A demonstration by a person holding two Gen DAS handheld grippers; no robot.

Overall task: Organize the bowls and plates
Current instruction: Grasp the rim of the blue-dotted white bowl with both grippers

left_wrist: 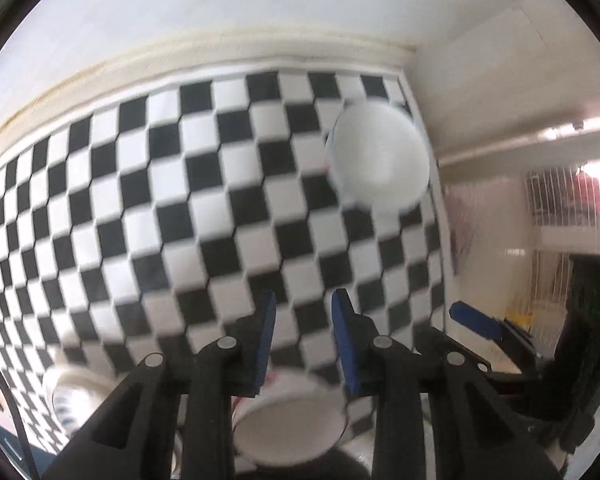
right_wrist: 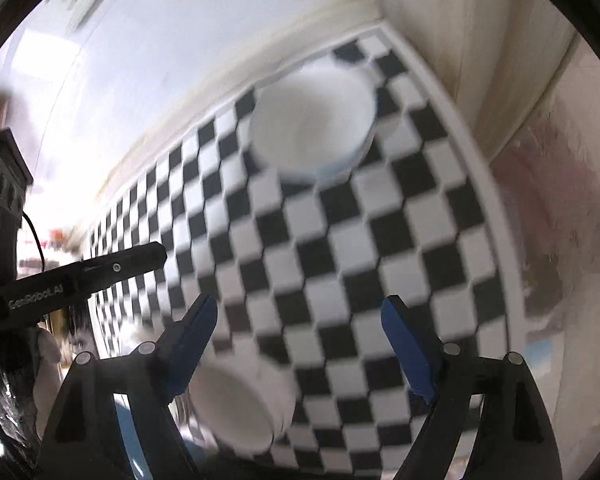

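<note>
Surface: checkered tabletop (left_wrist: 148,200) against your white wall (left_wrist: 220,4).
Bowls: far bowl (left_wrist: 380,160), near bowl (left_wrist: 292,428).
Your grippers: left gripper (left_wrist: 304,340) narrowly parted, right gripper (right_wrist: 300,348) wide; both grasp nothing.

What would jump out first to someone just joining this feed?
The black-and-white checkered tabletop fills both views. A white bowl sits alone near its far corner, by the wall. A second white bowl lies close below the left gripper, whose fingers stand slightly apart and empty; the right gripper is wide open.

Home dining spot: checkered tablecloth (left_wrist: 180,200), white bowls (left_wrist: 380,160), plain wall (left_wrist: 220,8).
</note>
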